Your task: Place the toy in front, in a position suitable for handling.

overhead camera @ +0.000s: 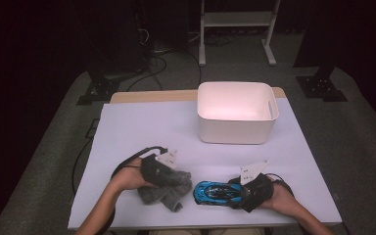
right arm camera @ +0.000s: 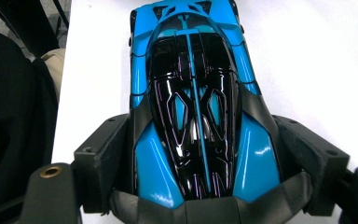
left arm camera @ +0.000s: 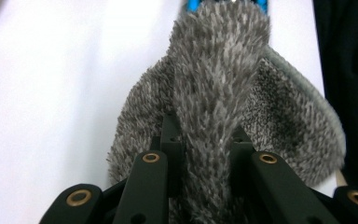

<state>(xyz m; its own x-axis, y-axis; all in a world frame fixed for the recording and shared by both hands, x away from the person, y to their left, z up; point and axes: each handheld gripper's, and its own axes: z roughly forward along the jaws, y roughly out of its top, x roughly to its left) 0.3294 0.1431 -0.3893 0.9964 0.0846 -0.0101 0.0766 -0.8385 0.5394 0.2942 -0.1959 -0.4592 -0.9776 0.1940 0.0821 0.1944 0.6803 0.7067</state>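
The white surface [overhead camera: 142, 127] carries a white bin [overhead camera: 237, 111] at its far side, right of centre, standing upright and well apart from everything nearer. Along the near edge lie the two handled things, side by side. At the left is a grey shaggy cloth [overhead camera: 169, 188], bunched up on the surface; in the left gripper view its pile [left arm camera: 214, 84] fills the space between the jaws, and the left gripper [overhead camera: 162, 172] is clamped together on a fold of it. Just right of the cloth, touching it or very nearly (the high view is too coarse to settle which), is a blue and black toy car [overhead camera: 214, 192], lying flat with its length running left to right. The right gripper [overhead camera: 245, 192] holds the car by its right end, one jaw pressed on each flank, as the right gripper view shows [right arm camera: 200, 121].
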